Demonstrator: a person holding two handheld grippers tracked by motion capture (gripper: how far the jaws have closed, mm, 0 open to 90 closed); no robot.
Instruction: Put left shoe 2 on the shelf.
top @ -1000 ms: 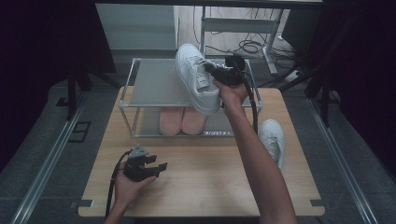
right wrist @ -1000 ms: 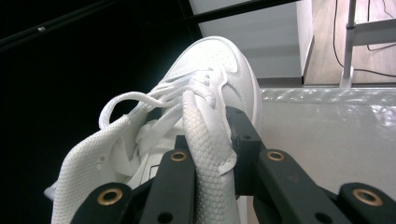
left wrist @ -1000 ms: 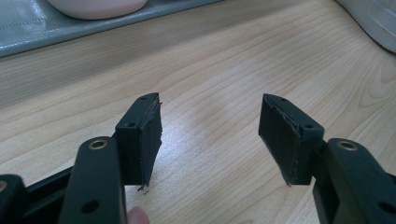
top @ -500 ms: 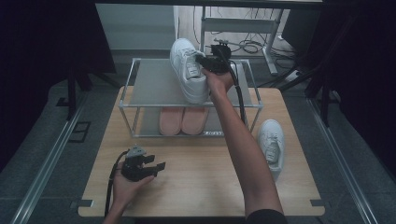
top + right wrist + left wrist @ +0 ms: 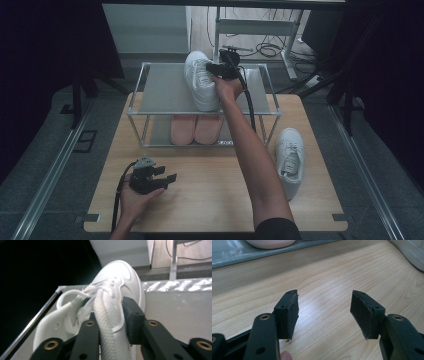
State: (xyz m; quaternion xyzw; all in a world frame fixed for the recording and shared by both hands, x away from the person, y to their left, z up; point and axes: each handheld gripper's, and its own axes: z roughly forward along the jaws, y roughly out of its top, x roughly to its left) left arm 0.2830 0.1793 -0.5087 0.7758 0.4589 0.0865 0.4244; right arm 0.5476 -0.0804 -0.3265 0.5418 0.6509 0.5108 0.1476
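Observation:
A white sneaker [image 5: 202,82] lies on the top of the grey metal shoe rack [image 5: 160,90], toe pointing away from me. My right gripper [image 5: 212,67] is at its right side. In the right gripper view the sneaker's [image 5: 117,280] collar wall stands between the jaws of the right gripper [image 5: 110,307]. They have just been opening, and the right pad stands slightly off the fabric. The matching white sneaker [image 5: 290,155] lies on the table at the right. My left gripper [image 5: 167,174] rests low on the wooden table [image 5: 210,200], open and empty [image 5: 324,307].
A pair of pink slippers [image 5: 195,129] sits on the rack's lower shelf, their edge [image 5: 270,243] showing in the left gripper view. The left half of the rack's top is bare. Cables and a metal frame lie on the floor beyond the table.
The right hand carried the white sneaker left and away over the rack, then set it down flat on the top shelf. The left gripper stayed put.

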